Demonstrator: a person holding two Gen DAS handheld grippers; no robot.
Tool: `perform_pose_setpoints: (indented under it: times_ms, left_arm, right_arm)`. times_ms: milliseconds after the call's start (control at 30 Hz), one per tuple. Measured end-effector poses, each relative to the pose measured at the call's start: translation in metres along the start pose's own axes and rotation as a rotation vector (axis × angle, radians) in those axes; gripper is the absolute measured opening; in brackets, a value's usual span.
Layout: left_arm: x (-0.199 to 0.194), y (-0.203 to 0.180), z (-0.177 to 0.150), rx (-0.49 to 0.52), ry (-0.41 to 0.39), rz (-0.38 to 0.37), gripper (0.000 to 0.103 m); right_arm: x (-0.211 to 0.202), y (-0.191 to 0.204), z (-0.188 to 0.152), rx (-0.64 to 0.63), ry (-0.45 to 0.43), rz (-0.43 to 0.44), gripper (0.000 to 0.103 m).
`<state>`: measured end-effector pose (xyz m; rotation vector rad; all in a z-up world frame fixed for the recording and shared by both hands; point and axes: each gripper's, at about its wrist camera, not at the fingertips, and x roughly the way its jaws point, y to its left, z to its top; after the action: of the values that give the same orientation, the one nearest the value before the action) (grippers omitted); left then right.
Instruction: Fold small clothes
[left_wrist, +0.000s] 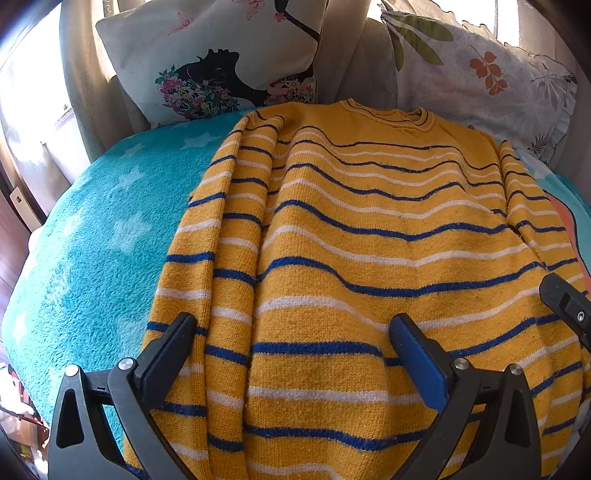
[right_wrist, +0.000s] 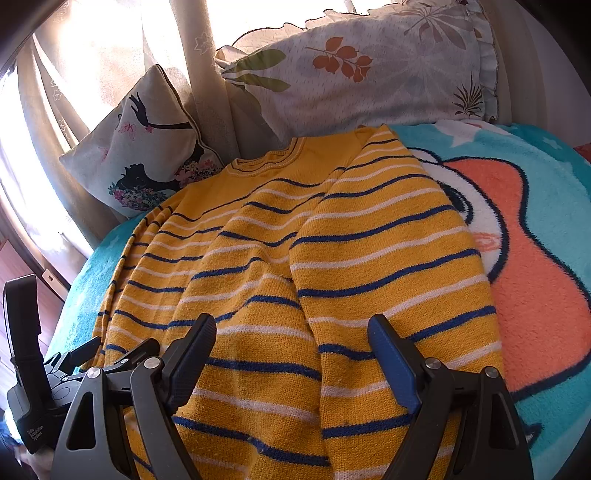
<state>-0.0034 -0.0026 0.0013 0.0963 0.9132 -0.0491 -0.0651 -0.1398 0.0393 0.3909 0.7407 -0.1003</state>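
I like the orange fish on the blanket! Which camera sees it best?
The right wrist view: the orange shape on the teal blanket fills its right side. The left wrist view shows only an orange sliver beside the striped sweater.

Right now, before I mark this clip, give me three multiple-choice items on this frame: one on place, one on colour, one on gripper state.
1. Where does the sweater lie?
A. On the turquoise blanket
B. On a bare wooden floor
C. Draped on a chair back

2. Which stripe colours cross its yellow knit?
A. Red and green
B. Blue and white
C. Black only

3. How are the left gripper and the right gripper?
A. Both clamped on the collar
B. One shut on a sleeve
C. Both open, holding nothing

Answers: 1 A, turquoise pile shows around the sweater in both views; 2 B, blue and white bands alternate; 3 C, wide gaps separate each pair of fingers with no cloth pinched.
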Motion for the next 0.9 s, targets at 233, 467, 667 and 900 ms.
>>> perform_pose_setpoints:
  times_ms: [233,467,667,900]
  left_arm:
    - [-0.001,0.0,0.0,-0.001,-0.002,-0.001,0.103]
    - [-0.001,0.0,-0.001,0.0,-0.003,0.0,0.103]
    - [-0.001,0.0,-0.001,0.0,-0.004,-0.001,0.103]
    - [-0.001,0.0,-0.002,0.0,-0.005,0.0,0.103]
  right_arm:
    - [0.002,0.0,0.0,-0.008,0.006,0.005,0.089]
    - [0.002,0.002,-0.002,-0.01,0.011,0.008,0.09]
    - [0.002,0.001,-0.001,-0.007,0.016,0.016,0.091]
    - [-0.015,-0.001,0.005,-0.05,0.036,0.12,0.091]
